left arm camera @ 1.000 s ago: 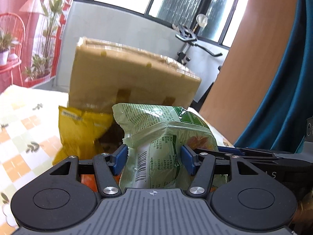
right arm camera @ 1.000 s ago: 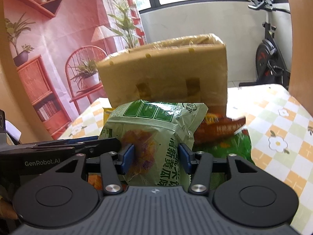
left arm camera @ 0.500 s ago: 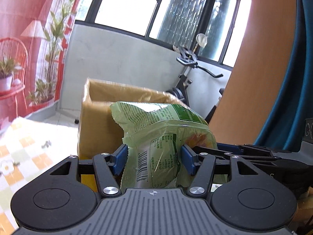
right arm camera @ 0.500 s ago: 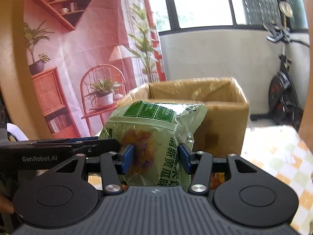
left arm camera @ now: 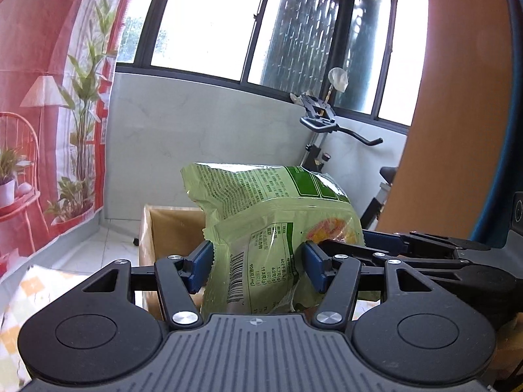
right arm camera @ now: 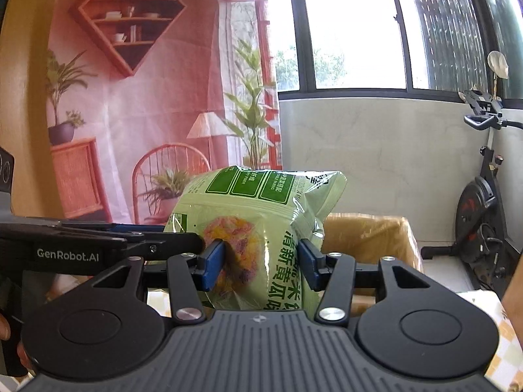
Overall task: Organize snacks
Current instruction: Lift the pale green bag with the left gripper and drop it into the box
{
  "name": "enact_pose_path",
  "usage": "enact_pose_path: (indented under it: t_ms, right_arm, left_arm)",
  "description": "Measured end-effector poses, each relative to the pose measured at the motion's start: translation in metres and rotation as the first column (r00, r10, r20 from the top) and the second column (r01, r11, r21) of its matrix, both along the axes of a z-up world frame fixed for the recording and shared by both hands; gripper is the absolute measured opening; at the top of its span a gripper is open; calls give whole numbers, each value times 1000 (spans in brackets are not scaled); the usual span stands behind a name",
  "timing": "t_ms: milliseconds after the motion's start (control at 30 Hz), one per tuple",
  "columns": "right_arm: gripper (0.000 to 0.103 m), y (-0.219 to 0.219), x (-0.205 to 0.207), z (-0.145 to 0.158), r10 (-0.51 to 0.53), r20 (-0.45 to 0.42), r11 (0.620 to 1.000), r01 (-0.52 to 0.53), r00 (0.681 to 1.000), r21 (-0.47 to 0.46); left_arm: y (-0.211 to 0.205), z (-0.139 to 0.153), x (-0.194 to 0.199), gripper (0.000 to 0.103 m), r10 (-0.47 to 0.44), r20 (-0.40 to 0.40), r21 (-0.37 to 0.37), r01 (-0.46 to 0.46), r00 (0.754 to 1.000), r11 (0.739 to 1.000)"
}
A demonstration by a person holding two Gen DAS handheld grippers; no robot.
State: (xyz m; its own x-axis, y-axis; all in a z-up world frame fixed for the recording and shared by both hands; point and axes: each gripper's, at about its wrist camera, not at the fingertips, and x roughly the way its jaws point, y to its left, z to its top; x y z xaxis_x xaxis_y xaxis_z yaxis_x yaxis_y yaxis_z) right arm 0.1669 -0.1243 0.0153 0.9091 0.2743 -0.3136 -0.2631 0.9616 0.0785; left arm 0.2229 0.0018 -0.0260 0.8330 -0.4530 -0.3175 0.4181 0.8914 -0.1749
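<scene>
Two hand-held grippers (left arm camera: 258,261) (right arm camera: 261,263), one marked "GenRobot.AI", pinching a green snack bag (right arm camera: 258,228) with Chinese print, perhaps "黄瓜".

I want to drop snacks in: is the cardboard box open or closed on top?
Open. The cardboard box shows its inner walls behind the green snack bag; no flap covers it.

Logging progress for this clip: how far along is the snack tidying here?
Midway. Done: nothing shows as packed; the cardboard box's inside is hidden. In hand: both the left gripper and the right gripper clamp one green snack bag, held in the air in front of the box. Left: putting it in the box; other snacks are out of view.
</scene>
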Motion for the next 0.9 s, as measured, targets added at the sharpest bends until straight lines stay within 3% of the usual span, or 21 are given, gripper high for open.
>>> enact_pose_path:
  t_ms: [200,400,733,900]
  right_arm:
    - [52,-14,49,-2,-7,39,1000,6,999,30]
    - [52,-26,90,-21,-12,-6,997,13,1000,73]
    - [52,-39,135,-52,-61,-176,985,88,982,151]
    - [49,-38,142,-64,-65,-241,983,104,968,153]
  left_arm:
    - [0,-3,41,63,17,-33,-6,-17,999,1000]
    - [1,-12,69,63,21,-72,39,-18,997,999]
    - [5,-31,88,62,76,-136,107,-62,988,992]
    - [-1,-27,85,60,89,-98,202,-68,991,977]
